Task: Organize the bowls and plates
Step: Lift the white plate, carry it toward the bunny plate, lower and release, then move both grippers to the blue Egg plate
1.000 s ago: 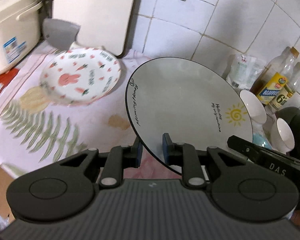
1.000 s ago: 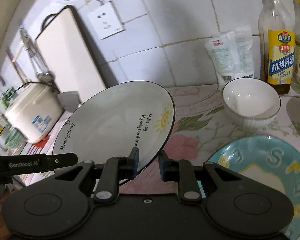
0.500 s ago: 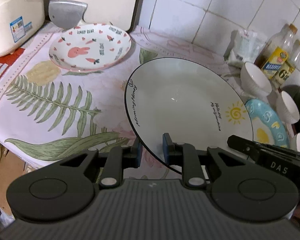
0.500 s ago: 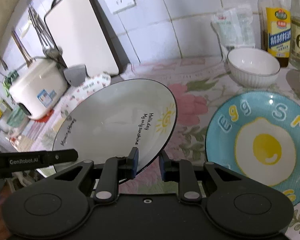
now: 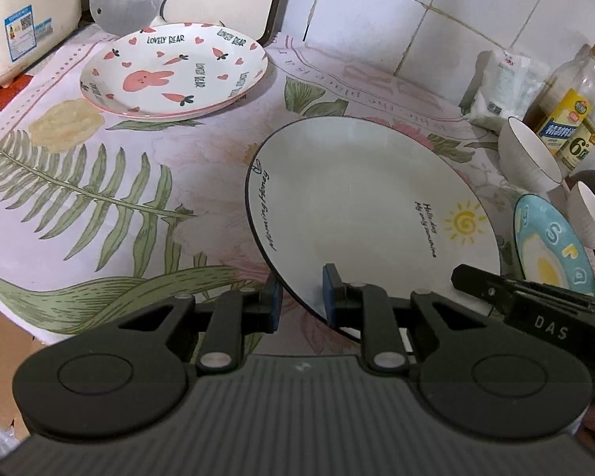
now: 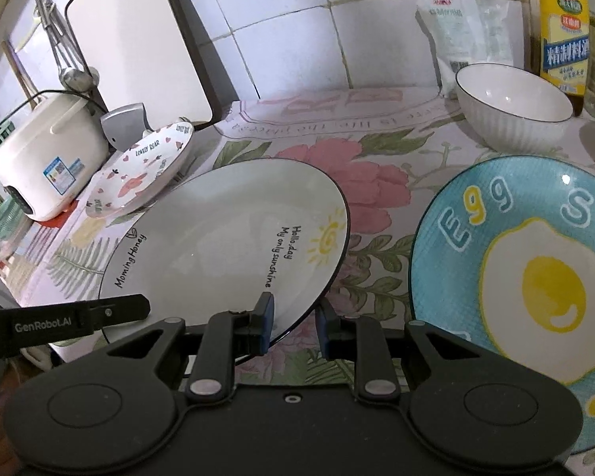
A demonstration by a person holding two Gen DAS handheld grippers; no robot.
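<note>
Both grippers pinch the near rim of the white sun plate [image 5: 361,206], left gripper [image 5: 299,297] and right gripper [image 6: 291,327] each clamped narrow on its edge, holding it tilted above the floral cloth [image 5: 99,198] between the rabbit plate [image 5: 174,73] far left and the egg plate [image 6: 535,269] right. Keeping both grips level and lowering evenly looks wise, since a slick rim could slip sideways

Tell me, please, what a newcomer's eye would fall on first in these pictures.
First comes the white sun plate, tilted above the flowered cloth and pinched at its near rim by both the left gripper and the right gripper. Next is the bright blue egg plate lying flat to its right. At the back left, the pink bunny plate lies beside the rice cooker.
</note>
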